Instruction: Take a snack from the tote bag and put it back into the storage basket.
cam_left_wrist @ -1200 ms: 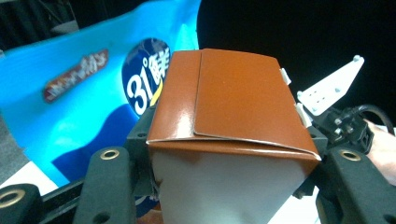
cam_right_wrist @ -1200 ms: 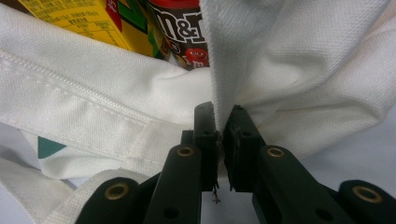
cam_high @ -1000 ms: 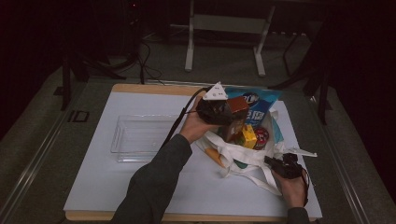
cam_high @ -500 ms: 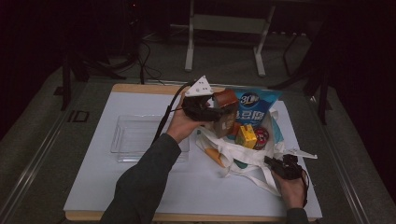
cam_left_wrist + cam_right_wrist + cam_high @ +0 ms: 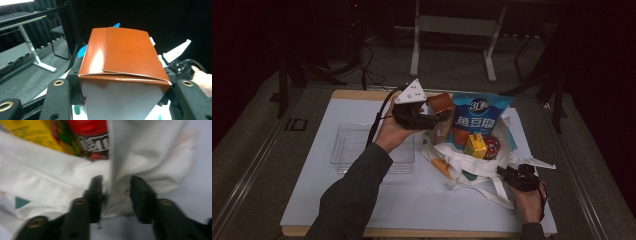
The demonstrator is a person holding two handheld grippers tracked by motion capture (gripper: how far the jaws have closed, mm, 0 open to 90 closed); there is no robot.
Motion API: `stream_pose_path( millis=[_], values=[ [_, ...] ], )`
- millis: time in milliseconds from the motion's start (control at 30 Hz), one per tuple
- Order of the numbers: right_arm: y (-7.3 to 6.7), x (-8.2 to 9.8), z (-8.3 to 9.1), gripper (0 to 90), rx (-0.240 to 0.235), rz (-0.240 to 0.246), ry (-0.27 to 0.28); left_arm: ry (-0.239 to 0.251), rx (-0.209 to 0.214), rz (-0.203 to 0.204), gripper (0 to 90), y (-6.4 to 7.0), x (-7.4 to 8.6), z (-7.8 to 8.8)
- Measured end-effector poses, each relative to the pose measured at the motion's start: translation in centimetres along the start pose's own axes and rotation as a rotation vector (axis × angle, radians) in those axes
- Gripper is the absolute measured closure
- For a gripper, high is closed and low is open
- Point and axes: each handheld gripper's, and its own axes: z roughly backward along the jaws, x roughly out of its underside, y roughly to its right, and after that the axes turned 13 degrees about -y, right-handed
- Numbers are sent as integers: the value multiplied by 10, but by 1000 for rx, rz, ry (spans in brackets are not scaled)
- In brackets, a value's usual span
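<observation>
My left gripper is shut on an orange-brown and white carton, held in the air above the left edge of a white tote bag. In the left gripper view the carton sits tight between both jaws. My right gripper rests at the bag's near right corner. Its jaws have just been opening. In the right gripper view they stand apart around a fold of bag cloth, without pinching it. Inside the bag lie a blue snack bag, a yellow box and a red candy pack.
A clear plastic tray lies on the white board left of the bag, under my left forearm. The bag's straps trail toward the near edge. Table legs and cables stand beyond the far edge.
The left gripper has carried the carton up and to the left, away from the bag's middle. The right hand has stayed at the bag's corner.
</observation>
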Motion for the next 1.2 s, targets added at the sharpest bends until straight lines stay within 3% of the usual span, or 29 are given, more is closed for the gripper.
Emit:
stream_pose_path(
  millis=[133,400,500,567,667,733,867,1000,1200],
  values=[
    [1,-2,8,563,6,0,22,9,-9,3,429,-3,2,9],
    [-9,-9,33,550,10,54,101,7,-26,-4,429,-6,3,21],
    [-14,-11,41,601,17,77,124,15,-29,1,429,-6,4,25],
    [-16,-12,44,692,23,87,131,14,-32,-1,429,-7,5,27],
    [-20,-12,48,853,35,109,120,18,-36,-2,429,-7,6,30],
    [-22,-12,48,894,36,121,118,19,-37,-3,429,-7,7,33],
    [-32,-12,43,900,26,156,89,14,-46,-3,429,-8,11,38],
    [-42,-10,26,900,19,189,30,13,-54,1,429,-9,14,44],
    [-42,-4,8,900,25,184,-16,12,-59,4,429,-11,22,54]
  ],
)
